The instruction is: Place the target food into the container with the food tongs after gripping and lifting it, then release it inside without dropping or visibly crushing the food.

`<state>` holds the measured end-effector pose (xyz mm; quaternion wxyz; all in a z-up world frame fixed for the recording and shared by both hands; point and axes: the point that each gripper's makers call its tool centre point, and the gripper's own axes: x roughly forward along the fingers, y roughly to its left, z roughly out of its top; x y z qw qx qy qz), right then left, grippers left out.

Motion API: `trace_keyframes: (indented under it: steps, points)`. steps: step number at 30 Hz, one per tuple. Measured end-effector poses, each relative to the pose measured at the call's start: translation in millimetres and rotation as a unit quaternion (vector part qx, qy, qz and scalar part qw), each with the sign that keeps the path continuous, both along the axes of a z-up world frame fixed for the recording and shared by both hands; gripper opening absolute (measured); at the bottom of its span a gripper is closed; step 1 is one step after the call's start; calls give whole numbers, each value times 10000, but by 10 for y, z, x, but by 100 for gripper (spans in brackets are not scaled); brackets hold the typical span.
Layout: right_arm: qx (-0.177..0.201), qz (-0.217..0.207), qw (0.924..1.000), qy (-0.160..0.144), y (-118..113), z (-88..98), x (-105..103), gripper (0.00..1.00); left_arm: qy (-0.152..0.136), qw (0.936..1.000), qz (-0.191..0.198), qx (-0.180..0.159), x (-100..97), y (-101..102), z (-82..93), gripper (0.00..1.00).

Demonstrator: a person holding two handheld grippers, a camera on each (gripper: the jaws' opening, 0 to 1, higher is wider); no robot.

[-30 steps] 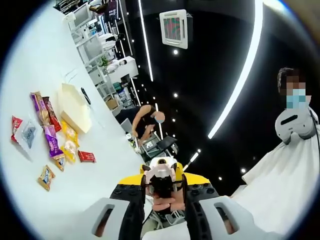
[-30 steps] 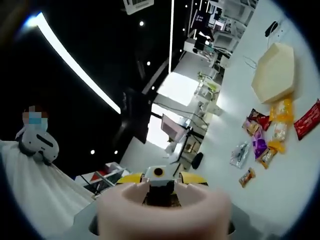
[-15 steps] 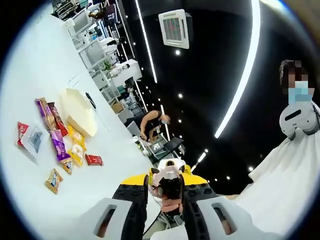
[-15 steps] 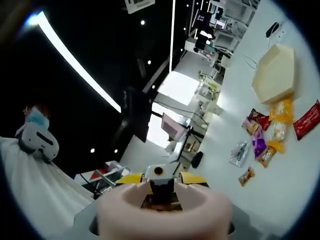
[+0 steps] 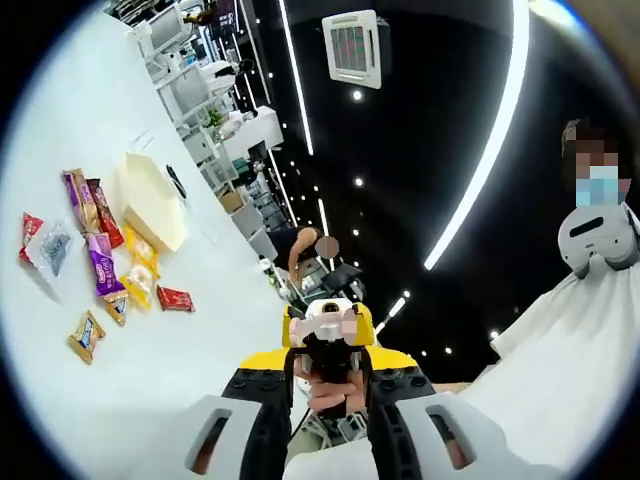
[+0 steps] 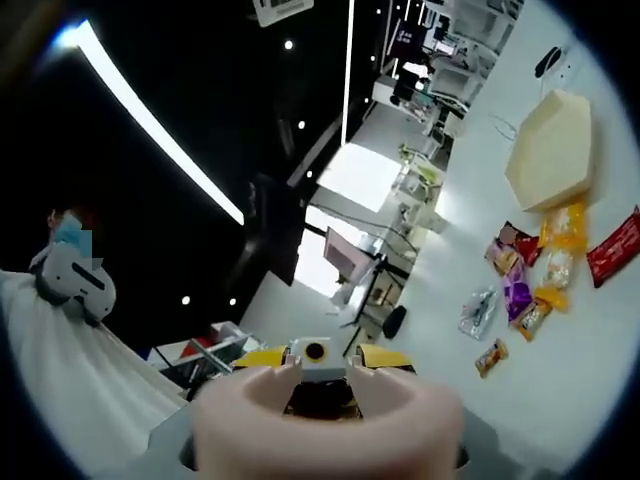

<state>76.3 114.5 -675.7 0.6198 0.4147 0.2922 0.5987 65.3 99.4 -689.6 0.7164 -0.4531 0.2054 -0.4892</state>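
White table [image 5: 190, 350] holds snack packets [image 5: 100, 270] just beside the cream container [image 5: 150, 200]. My left gripper [image 5: 318, 440] & right gripper [image 6: 325, 400] face each other, raised well away; can't tell their grip. Little changed since 1 s ago: only slight drift, no pickup yet.

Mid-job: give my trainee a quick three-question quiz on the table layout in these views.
1. True or false: the snack packets lie inside the beige container.
2. In the right gripper view, the container's outline is: A round, B six-sided, C triangular.
3. Fill in: the table is ___ in colour.
Key: 1 false, they lie on the table beside it; 2 B; 3 white.
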Motion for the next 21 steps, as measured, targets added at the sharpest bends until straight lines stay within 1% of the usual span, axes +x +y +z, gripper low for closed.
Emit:
trace_keyframes:
  steps: [2, 3, 4, 5, 9, 10, 11, 12, 13, 15, 18, 19, 20, 21]
  points:
    - [16, -59, 10000, 4, -23, -1, 34, 26, 44, 9998, 154, -127, 4, 59, 4, 24]
    - [83, -231, 9997, 35, -110, 19, 116, 26, 77, 9995, 243, -212, 8, 103, 13, 24]
    - [63, -221, 9997, 15, -133, 10, 109, 26, 158, 9986, 383, -314, 29, 201, 19, 23]
    - [50, -219, 9997, -2, -134, 5, 103, 26, 162, 9984, 413, -338, 35, 217, 23, 23]
    - [15, -148, 9999, -61, -100, 10, 67, 26, 149, 9985, 441, -298, 57, 209, 23, 24]
    - [-68, -36, 9999, -120, -58, -11, 16, 26, 130, 9987, 408, -274, 61, 169, 31, 24]
    - [-83, -125, 9997, -192, -67, -7, 33, 26, 89, 9983, 553, -136, 100, 193, -6, 23]
    - [-76, -73, 9998, -162, -86, -8, 25, 26, 75, 9986, 490, -202, 84, 186, 16, 24]
    - [-82, -151, 9997, -163, -94, -10, 45, 26, 167, 9985, 448, -282, 92, 173, 20, 23]
    - [-179, -138, 9992, -317, -87, -14, 34, 26, 113, 9986, 472, -201, 86, 169, 12, 24]
    - [-188, -140, 9993, -306, -90, -18, 46, 26, 114, 9987, 456, -197, 104, 156, 3, 24]
    - [-262, 175, 9993, -199, -57, -39, -69, 26, 151, 9991, 311, -228, 80, 95, 18, 25]
    - [-347, 117, 9977, -565, 20, -67, -60, 25, -66, 9999, 59, -62, 24, 1, 9, 25]
    - [-303, 109, 9986, -408, 57, -22, -63, 25, 72, 9999, -83, 66, -27, -47, -28, 27]
